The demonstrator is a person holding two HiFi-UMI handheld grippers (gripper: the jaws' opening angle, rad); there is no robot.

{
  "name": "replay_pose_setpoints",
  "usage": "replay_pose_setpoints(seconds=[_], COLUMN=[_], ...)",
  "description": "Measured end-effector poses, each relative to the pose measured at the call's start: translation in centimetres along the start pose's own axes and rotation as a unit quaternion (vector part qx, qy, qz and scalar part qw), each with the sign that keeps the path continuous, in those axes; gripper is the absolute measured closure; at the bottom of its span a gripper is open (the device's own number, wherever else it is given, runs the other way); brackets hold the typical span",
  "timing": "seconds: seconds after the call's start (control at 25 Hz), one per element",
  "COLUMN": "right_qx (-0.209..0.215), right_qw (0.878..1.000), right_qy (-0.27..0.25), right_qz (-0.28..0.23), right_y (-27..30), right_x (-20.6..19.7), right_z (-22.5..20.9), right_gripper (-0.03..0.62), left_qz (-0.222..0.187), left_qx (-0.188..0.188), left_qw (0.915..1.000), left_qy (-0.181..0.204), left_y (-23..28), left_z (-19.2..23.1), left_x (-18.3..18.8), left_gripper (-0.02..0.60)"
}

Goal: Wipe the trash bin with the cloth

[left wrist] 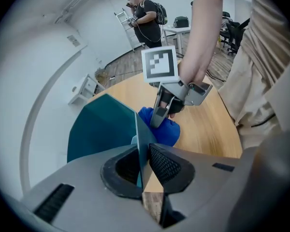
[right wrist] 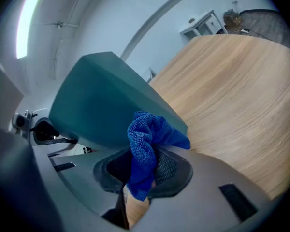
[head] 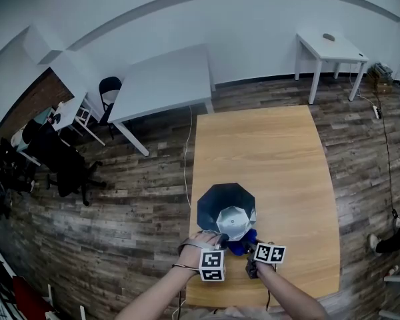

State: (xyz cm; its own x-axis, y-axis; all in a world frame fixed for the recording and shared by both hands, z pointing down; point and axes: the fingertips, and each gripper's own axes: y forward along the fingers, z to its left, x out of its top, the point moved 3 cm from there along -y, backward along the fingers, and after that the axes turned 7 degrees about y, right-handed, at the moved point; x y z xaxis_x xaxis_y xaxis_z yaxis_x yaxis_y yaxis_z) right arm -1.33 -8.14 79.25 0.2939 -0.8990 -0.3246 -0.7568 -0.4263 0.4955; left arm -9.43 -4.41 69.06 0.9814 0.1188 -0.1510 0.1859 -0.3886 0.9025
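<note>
Left gripper (left wrist: 144, 164) jaws are clamping the trash bin (left wrist: 104, 127) rim. Right gripper (right wrist: 144, 173) jaws are gripping the cloth (right wrist: 147, 139) beside it, so wiping strokes are likely starting next.

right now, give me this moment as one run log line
left gripper: shut on trash bin wall | right gripper: shut on blue cloth, by bin's outer side | bin on wooden table

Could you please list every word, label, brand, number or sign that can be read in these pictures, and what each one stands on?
None: no readable word, number or brand shows in any view.
The marker cubes bear only black-and-white square patterns, not letters.
The trash bin, the cloth and the wooden table carry no visible print.
</note>
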Motion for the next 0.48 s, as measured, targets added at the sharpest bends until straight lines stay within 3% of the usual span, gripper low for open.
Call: replay_pose_setpoints(seconds=[0.2,0.48], right_qx=[-0.026,-0.059], right_qw=[0.999,0.997], right_qy=[0.031,0.025], right_qz=[0.012,0.038], right_y=[3.3,7.0], right_x=[-0.3,-1.0], right_z=[-4.5,-8.8], right_gripper=[0.514,0.514], left_qz=[0.005,0.015], left_qx=[0.005,0.009], left_qw=[0.9999,0.9994], left_qy=[-0.014,-0.031], left_y=[0.4,0.7], left_z=[1.1,1.8], left_x=[0.8,1.0], left_gripper=[0.526,0.526])
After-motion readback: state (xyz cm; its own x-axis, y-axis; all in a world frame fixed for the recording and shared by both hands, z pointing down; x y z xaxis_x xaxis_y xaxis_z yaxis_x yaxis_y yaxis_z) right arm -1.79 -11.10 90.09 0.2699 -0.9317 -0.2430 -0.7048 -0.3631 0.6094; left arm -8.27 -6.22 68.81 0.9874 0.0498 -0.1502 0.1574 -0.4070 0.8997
